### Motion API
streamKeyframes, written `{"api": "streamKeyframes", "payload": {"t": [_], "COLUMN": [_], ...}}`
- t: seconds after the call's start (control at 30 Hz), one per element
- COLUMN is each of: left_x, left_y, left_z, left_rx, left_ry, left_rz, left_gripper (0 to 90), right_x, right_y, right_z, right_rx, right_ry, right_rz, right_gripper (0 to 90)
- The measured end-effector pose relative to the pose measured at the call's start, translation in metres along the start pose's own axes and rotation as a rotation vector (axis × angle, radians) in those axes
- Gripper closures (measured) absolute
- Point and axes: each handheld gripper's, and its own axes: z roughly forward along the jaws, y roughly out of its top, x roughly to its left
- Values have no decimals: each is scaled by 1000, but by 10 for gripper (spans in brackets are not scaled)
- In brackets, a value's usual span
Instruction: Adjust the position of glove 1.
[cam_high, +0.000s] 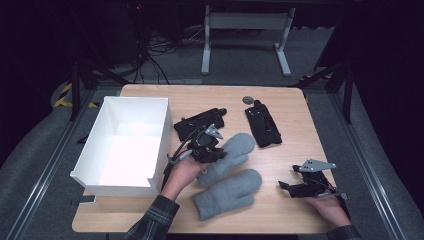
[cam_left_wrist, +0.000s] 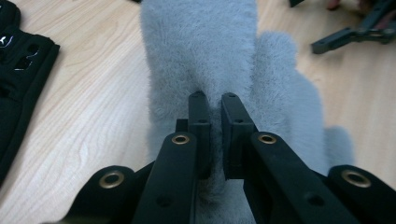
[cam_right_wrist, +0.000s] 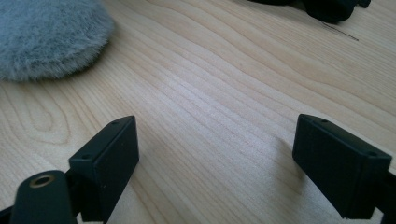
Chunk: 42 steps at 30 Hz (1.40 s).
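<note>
Two fuzzy grey mittens lie in the middle of the wooden table (cam_high: 295, 150). My left gripper (cam_high: 210, 150) is shut on the cuff end of the upper mitten (cam_high: 237, 146). In the left gripper view its jaws (cam_left_wrist: 215, 100) pinch a fold of that mitten's grey pile (cam_left_wrist: 201, 51). The lower mitten (cam_high: 230, 192) rests flat near the front edge. My right gripper (cam_high: 287, 187) sits low at the front right, open, with bare wood between its fingers (cam_right_wrist: 215, 140). The lower mitten's rounded tip (cam_right_wrist: 46, 37) shows at the upper left of the right gripper view.
A white open box (cam_high: 112, 189) stands on the table's left side. One black glove (cam_high: 200, 122) lies just behind the left gripper, another (cam_high: 263, 125) toward the back right. A small grey disc (cam_high: 248, 99) sits near the far edge.
</note>
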Motion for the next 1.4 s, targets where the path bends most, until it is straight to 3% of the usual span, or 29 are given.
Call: {"api": "streamKeyframes", "payload": {"t": [0.23,0.37,0.5,0.63,1.07,1.23,1.33,1.4], "left_x": [-24,-37,-47,-53,-61,-61,-57,-53], "left_y": [-8,-13,-16,-19,-27,-27,-26,-26], "left_z": [-14,-14,-8,4,32,28,18,14], "left_rx": [24,44,68,95,165,128,65,42], "left_ry": [-37,-62,-67,-97,-73,-83,-84,-62], "left_rz": [40,63,99,104,114,125,119,120], "left_gripper": [854,854,854,854,850,782,595,507], "right_x": [0,0,0,0,0,0,1,1], "right_y": [0,0,0,0,0,0,0,2], "right_z": [0,0,0,0,0,0,0,0], "right_rx": [1,-1,-1,-1,-1,-1,1,8], "right_ry": [0,-1,0,0,0,0,-4,-3], "right_rz": [1,2,2,2,2,2,4,5], "right_gripper": [148,148,149,148,149,149,149,154]}}
